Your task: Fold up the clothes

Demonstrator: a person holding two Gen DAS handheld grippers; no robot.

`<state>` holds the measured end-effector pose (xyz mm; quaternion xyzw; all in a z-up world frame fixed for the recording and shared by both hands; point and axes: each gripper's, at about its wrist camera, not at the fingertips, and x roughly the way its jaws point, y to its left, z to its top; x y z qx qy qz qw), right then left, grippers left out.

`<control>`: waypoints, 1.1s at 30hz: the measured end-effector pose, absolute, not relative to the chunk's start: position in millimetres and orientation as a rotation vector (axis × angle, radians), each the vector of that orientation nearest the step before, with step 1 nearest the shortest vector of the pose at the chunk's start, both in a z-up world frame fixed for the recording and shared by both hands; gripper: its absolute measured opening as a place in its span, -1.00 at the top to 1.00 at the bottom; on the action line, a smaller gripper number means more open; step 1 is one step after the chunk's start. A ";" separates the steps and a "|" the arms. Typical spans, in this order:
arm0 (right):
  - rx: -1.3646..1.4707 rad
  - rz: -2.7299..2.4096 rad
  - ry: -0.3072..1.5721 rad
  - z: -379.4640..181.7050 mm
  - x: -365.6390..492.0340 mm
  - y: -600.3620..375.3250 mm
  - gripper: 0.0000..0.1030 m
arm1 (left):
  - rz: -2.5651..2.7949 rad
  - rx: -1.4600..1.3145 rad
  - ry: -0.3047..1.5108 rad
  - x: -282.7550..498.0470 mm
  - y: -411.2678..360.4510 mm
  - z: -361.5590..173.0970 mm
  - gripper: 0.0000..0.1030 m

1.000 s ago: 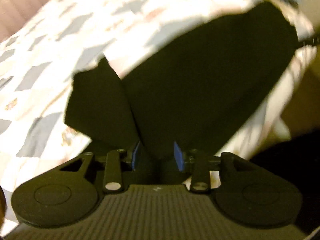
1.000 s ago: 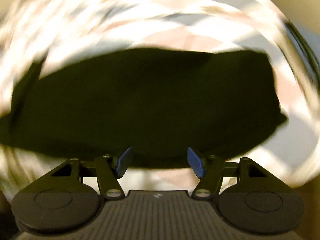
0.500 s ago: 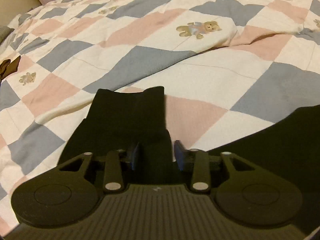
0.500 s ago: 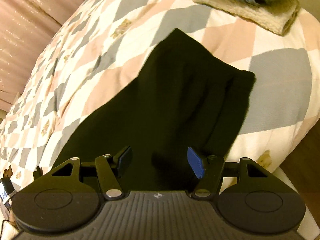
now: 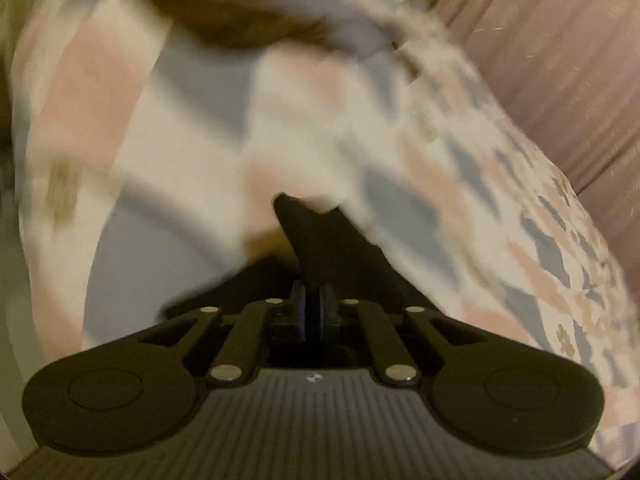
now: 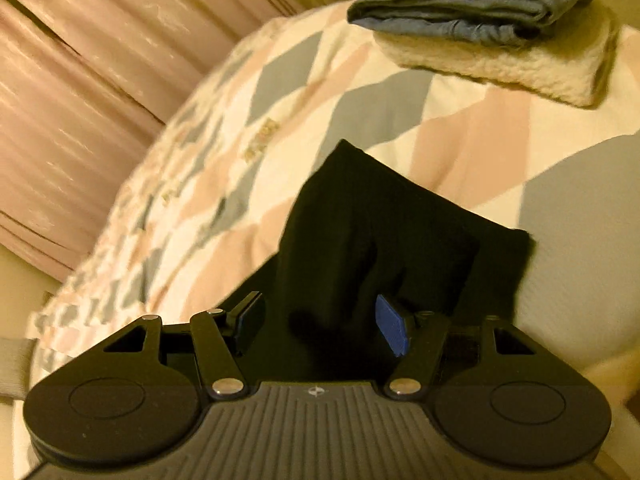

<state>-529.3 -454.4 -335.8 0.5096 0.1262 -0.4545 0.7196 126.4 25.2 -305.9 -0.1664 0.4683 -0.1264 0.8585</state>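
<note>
One tool is pinching: my left tool [image 5: 313,314] is clamping the black garment [image 6: 384,248]; my right tool [image 6: 322,326] is gaping.
I'm risking the thin pinch slipping, spoiling the fold on the bed [image 6: 480,136].

Quilt [image 6: 460,128]: covers the bed and carries everything else. Garment [image 6: 384,232]: lies on the quilt's near part, directly ahead of the right gripper [image 6: 320,326], whose fingers stand apart over its near edge. Folded stack [image 6: 492,28]: on the quilt's far right corner, beyond the garment, one folded piece on top of another. Curtain [image 6: 72,92]: behind the bed, to the left. Left gripper [image 5: 313,312]: fingers pressed together on a fold of the garment [image 5: 320,240], above the quilt [image 5: 180,140].
</note>
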 end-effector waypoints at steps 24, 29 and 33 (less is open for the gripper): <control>1.370 -0.926 -0.018 -364.9 -617.7 -432.1 -0.20 | -0.435 -0.489 0.890 126.1 47.7 -352.8 0.39; 1.301 -1.023 0.101 -368.4 -599.7 -445.8 0.07 | -0.466 -0.449 0.887 131.0 44.1 -355.9 0.40; 1.237 -1.092 0.180 -366.9 -587.5 -446.9 0.28 | -0.504 -0.366 0.891 133.1 38.5 -352.4 0.40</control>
